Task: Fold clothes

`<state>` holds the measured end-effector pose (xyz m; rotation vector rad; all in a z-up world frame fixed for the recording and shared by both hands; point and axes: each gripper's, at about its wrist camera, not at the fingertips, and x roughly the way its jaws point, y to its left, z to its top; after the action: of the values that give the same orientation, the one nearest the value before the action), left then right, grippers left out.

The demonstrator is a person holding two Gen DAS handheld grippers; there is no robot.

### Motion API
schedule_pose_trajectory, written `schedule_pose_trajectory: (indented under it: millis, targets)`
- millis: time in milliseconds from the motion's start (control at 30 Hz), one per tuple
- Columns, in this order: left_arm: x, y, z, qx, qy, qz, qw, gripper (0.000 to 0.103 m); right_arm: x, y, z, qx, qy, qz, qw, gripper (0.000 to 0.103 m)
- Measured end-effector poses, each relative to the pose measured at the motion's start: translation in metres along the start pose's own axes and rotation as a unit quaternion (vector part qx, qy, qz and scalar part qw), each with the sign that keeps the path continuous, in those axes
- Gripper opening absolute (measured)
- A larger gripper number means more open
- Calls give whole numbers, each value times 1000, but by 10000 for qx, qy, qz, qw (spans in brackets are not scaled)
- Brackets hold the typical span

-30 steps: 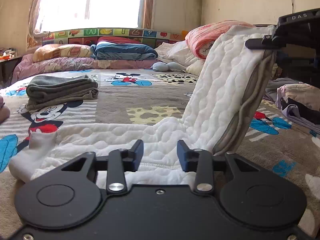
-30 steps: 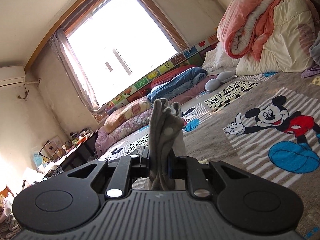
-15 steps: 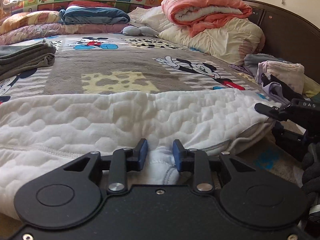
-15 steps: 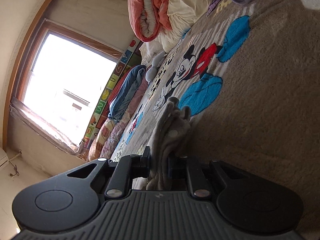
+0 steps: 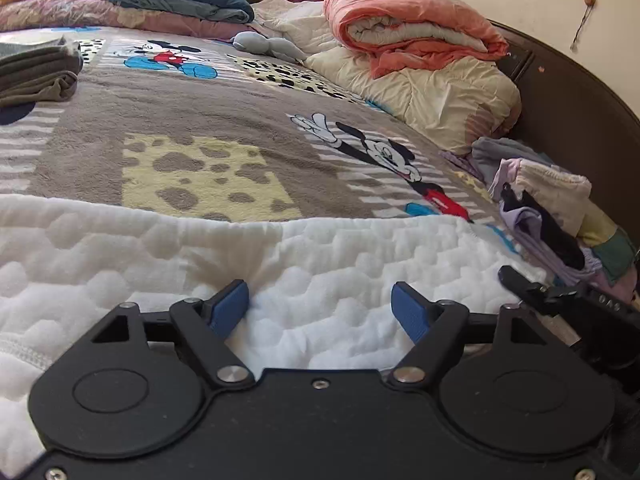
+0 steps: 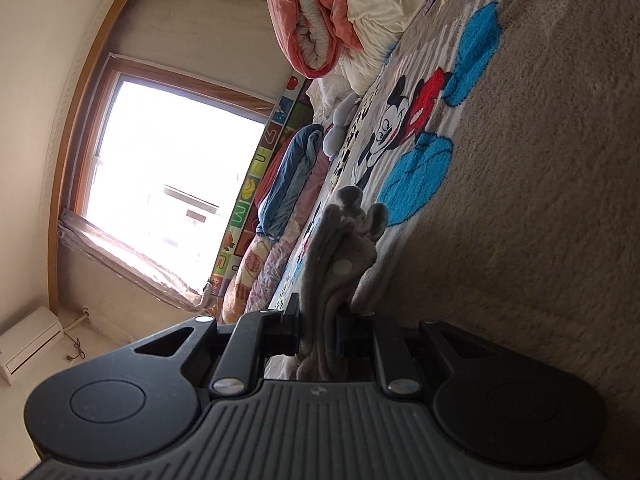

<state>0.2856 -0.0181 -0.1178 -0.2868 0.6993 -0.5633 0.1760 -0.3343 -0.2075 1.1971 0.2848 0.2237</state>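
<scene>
A white quilted garment [image 5: 168, 264] with a grey lining lies flat across the cartoon-print bed cover. My left gripper [image 5: 320, 310] is open just above it, blue pads spread wide, holding nothing. My right gripper [image 6: 318, 330] is shut on a bunched grey edge of the garment [image 6: 340, 252], rolled on its side low over the blanket. The right gripper also shows at the right edge of the left wrist view [image 5: 560, 300], beside the garment's right end.
A stack of folded grey clothes [image 5: 36, 72] sits at the far left. A heap of unfolded clothes [image 5: 552, 208] lies at the right by the dark headboard. Rolled orange and cream quilts [image 5: 412, 44] and pillows line the far side under the window [image 6: 168, 184].
My right gripper brought the raised garment end down onto the bed and rolled sideways. My left gripper, nearly closed on the garment half a second ago, has opened wide.
</scene>
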Motion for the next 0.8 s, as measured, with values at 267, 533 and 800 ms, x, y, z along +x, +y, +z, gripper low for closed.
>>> schedule_pose_trajectory:
  millis: [267,533,800]
  targets:
    - [10,46,9,-1920,-235,-542,9796,79,-3,18,3,-248,-14,227,9994,17]
    - [-18,76,13,-3227,-426,-1215,9377,81,8,103,-1,-1683,126,493,9844,17]
    - [-103,98,16,-3664,-832,-1635,9122,85,36,182,-32,-2909,484,494,9542,17]
